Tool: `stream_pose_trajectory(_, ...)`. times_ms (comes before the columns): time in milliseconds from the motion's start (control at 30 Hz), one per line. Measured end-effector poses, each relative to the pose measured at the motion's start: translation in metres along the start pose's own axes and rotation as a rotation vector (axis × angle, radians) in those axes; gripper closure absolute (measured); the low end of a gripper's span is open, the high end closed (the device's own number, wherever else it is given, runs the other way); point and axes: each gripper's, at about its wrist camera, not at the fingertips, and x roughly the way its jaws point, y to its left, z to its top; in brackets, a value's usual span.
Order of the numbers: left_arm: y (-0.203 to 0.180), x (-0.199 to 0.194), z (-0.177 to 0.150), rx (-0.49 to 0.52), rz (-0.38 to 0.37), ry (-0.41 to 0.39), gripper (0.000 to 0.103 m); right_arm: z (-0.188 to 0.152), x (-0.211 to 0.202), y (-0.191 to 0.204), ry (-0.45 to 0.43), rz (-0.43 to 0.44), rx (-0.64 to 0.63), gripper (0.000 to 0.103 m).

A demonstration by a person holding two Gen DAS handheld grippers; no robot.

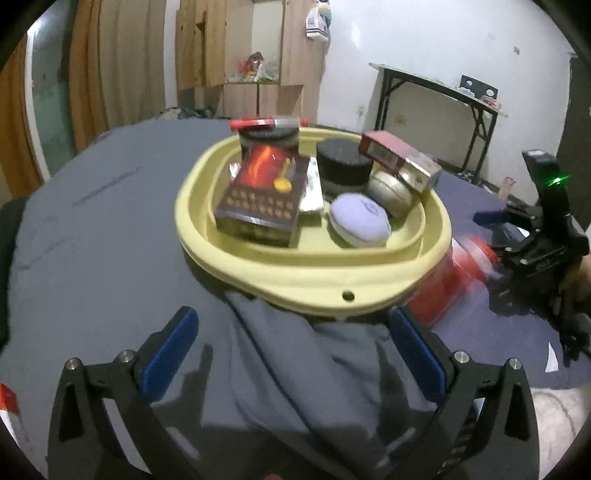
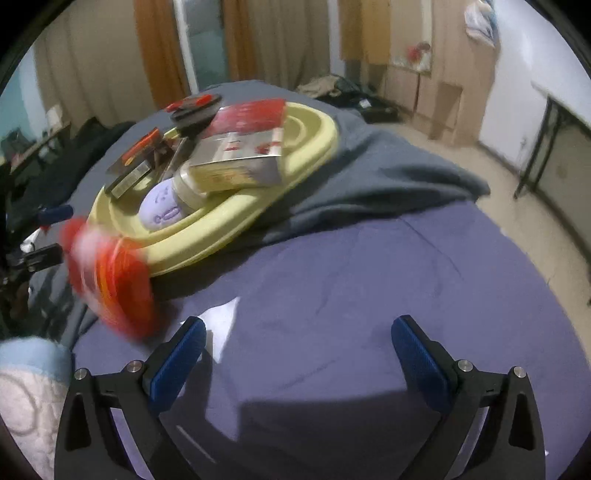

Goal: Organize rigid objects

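- Your left claw (image 1: 291, 347) stands wide apart, empty, over the grey sheet (image 1: 110, 229).
- Your right claw (image 2: 295, 350) stands apart too, holding nothing.
- The yellow tray (image 1: 314, 273) of boxes sits at twelve o'clock from the left claw.
- A blurred red tin (image 2: 110, 280) lies at the right claw's ten o'clock, beside the tray.

Upper left of the left wrist view, tan and orange curtains (image 1: 110, 62) hang beside a glass door (image 1: 51, 110). A wooden shelf unit (image 1: 255, 51) stands top centre against the white wall (image 1: 424, 33). At right sits a black-framed folding table (image 1: 439, 96). In the right wrist view, beige floor (image 2: 491, 173) runs along the right edge.
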Motion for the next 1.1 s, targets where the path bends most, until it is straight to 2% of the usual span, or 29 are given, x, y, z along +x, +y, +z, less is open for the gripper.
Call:
stream_pose_trajectory(33,0.002,0.003,-0.002,-0.011,-0.011,0.001,0.000,0.001,-0.001,0.007,-0.006,0.008,-0.038,0.000)
stream_pose_trajectory(100,0.009,0.006,-0.004,-0.055,-0.012,-0.023,0.000,0.003,0.000,0.020,-0.023,-0.037,-0.123,0.000)
stream_pose_trajectory(167,0.018,0.015,-0.004,-0.093,-0.005,-0.013,0.000,0.006,0.010,0.026,-0.018,-0.088,-0.175,0.000)
stream_pose_trajectory(267,0.029,0.026,-0.001,-0.146,-0.116,0.022,0.000,0.012,0.023,0.022,-0.005,-0.132,-0.160,0.000)
stream_pose_trajectory(400,0.029,0.021,0.008,-0.095,0.013,-0.032,0.000,0.020,0.039,0.006,0.027,-0.069,-0.068,0.000)
stream_pose_trajectory(600,0.050,0.019,-0.003,-0.163,-0.056,0.017,0.000,0.033,0.056,0.004,0.034,-0.079,-0.077,0.000)
stream_pose_trajectory(733,0.042,0.036,-0.009,-0.098,-0.003,0.120,0.000,0.035,0.060,0.005,0.034,-0.078,-0.074,0.000)
stream_pose_trajectory(933,0.024,0.047,0.000,-0.025,0.034,0.139,0.000,0.038,0.064,0.007,0.036,-0.060,-0.091,0.000)
stream_pose_trajectory(1100,0.019,0.059,0.008,-0.021,0.051,0.148,0.000,0.043,0.069,0.012,0.034,-0.058,-0.118,0.000)
